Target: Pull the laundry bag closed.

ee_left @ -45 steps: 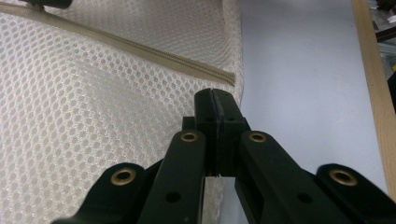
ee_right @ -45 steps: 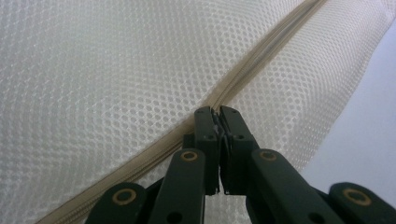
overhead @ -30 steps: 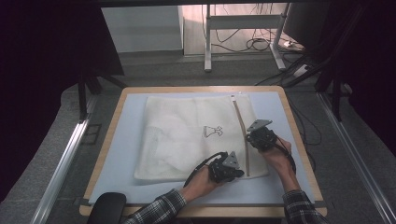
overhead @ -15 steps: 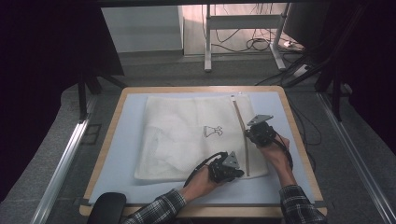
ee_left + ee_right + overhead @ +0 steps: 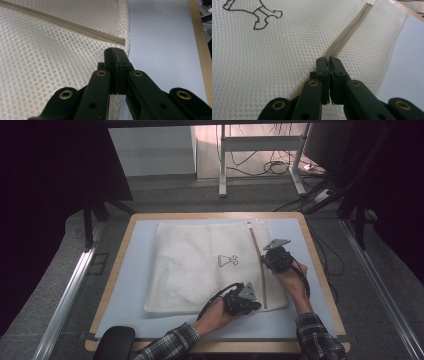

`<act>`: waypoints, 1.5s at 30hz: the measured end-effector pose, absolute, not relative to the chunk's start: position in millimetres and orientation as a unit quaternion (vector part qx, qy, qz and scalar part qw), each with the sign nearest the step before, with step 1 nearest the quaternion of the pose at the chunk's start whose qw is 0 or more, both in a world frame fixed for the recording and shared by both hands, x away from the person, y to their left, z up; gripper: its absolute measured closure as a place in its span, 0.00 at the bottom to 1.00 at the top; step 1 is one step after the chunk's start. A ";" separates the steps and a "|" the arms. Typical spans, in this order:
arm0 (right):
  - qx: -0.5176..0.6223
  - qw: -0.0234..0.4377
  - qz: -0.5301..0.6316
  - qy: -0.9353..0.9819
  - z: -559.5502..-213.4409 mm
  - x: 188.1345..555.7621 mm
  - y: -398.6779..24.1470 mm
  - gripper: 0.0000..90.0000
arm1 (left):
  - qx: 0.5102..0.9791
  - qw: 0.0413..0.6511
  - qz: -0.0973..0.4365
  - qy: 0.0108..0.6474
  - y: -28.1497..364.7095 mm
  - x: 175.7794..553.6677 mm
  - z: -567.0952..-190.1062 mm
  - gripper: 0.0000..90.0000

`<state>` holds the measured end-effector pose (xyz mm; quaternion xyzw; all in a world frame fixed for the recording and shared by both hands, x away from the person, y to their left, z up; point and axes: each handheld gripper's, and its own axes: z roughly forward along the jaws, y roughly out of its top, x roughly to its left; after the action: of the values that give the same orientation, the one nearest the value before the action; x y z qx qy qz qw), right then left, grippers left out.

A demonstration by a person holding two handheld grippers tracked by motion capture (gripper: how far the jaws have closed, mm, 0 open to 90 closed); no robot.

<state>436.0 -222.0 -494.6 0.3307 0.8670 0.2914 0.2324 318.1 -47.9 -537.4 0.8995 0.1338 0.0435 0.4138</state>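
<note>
The left gripper point(image 5: 250, 304) pinches the mesh bag point(image 5: 200, 265) near the table's front edge. The right gripper point(image 5: 272, 261), jaws closed, grips its zipper point(image 5: 257, 255) toward the right edge.

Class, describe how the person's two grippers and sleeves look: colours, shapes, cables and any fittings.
Both the left gripper and right gripper are black, each topped by a grey three-cornered plate and trailing a black cable. Their fingers are black, with brass-coloured rivets on the linkages. The sleeves are dark plaid.
</note>
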 end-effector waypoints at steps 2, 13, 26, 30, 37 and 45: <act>0.332 0.232 0.292 0.866 -495.5 437.8 -221.4 0.96 | 0.899 0.414 0.043 0.134 -47.9 318.1 -537.4 1.00; 0.333 0.243 0.288 0.864 -496.9 448.7 -218.3 0.96 | 0.899 0.414 0.044 0.135 -48.0 317.7 -537.4 1.00; 0.336 0.252 0.287 0.861 -497.1 463.4 -216.5 0.96 | 0.899 0.414 0.042 0.136 -48.0 318.0 -537.4 1.00; 0.337 0.254 0.285 0.860 -499.4 469.4 -213.5 0.96 | 0.899 0.414 0.042 0.136 -47.9 318.3 -537.5 1.00; 0.338 0.255 0.282 0.861 -501.3 477.8 -213.5 0.96 | 0.899 0.414 0.042 0.136 -48.0 318.3 -537.5 1.00; 0.337 0.254 0.277 0.863 -504.8 486.3 -210.6 0.96 | 0.899 0.415 0.040 0.137 -48.0 318.5 -537.6 1.00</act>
<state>486.3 -210.6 -504.8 0.3372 0.8633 0.2770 0.2536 318.5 -48.0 -537.6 0.8987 0.1368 0.0395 0.4149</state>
